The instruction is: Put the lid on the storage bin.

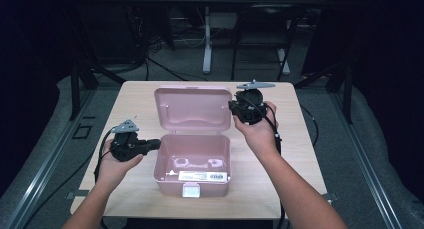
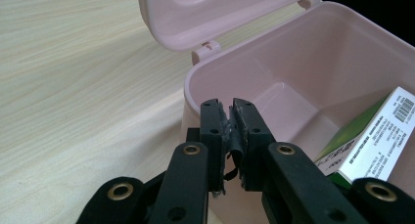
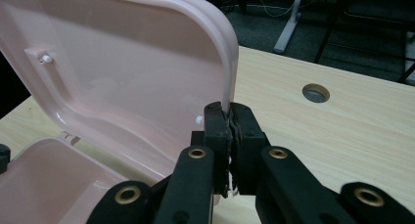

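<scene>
The pink plastic box [image 1: 192, 161] sits in the middle of the pale wooden table [image 1: 295, 139], and its rounded pink lid [image 1: 192, 109] stands open behind it. Your right gripper [image 1: 239, 109] pinches the side edge of that lid; in the right gripper view the thin rim [image 3: 230, 82] goes right down between the two black jaws, which are squeezed tight on it. Your left gripper [image 1: 156, 144] is at the box's left wall [image 2: 188, 116]. Its jaws are almost pressed together, and you can see the box's rim [image 2: 230, 62] just past their tips. I cannot tell if they nip the wall. Inside the box, to the right of those jaws, lies a white and green paper carton with a barcode [image 2: 377, 136].
</scene>
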`<state>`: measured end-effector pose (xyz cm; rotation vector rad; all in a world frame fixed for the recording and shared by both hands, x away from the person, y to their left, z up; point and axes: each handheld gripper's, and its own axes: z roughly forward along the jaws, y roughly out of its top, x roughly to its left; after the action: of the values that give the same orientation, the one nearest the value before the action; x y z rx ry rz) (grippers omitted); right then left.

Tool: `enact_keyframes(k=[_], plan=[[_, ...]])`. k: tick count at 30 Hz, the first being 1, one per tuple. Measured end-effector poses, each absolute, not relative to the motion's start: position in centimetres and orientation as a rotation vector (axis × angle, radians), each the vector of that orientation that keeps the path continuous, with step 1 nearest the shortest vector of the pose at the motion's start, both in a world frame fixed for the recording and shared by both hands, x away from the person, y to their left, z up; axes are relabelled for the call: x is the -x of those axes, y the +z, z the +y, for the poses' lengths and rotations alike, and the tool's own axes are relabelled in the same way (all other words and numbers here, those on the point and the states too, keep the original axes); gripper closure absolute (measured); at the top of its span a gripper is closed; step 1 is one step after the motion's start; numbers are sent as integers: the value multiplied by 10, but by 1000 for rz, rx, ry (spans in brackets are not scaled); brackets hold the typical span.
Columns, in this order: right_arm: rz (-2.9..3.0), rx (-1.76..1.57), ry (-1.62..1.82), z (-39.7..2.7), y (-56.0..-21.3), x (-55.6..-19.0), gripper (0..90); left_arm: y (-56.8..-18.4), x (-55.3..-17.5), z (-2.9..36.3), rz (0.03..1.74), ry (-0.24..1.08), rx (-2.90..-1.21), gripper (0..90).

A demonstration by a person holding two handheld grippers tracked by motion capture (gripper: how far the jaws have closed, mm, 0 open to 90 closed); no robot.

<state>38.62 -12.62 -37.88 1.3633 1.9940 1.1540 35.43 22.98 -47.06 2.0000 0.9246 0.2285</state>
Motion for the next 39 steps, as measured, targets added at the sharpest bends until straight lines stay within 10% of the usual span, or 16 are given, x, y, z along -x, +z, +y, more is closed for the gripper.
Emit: enact_keyframes(k=[39], plan=[[1985, -1253, 1172, -128, -385, -337, 869, -470, -354, 230, 926, 251, -1980, 894]])
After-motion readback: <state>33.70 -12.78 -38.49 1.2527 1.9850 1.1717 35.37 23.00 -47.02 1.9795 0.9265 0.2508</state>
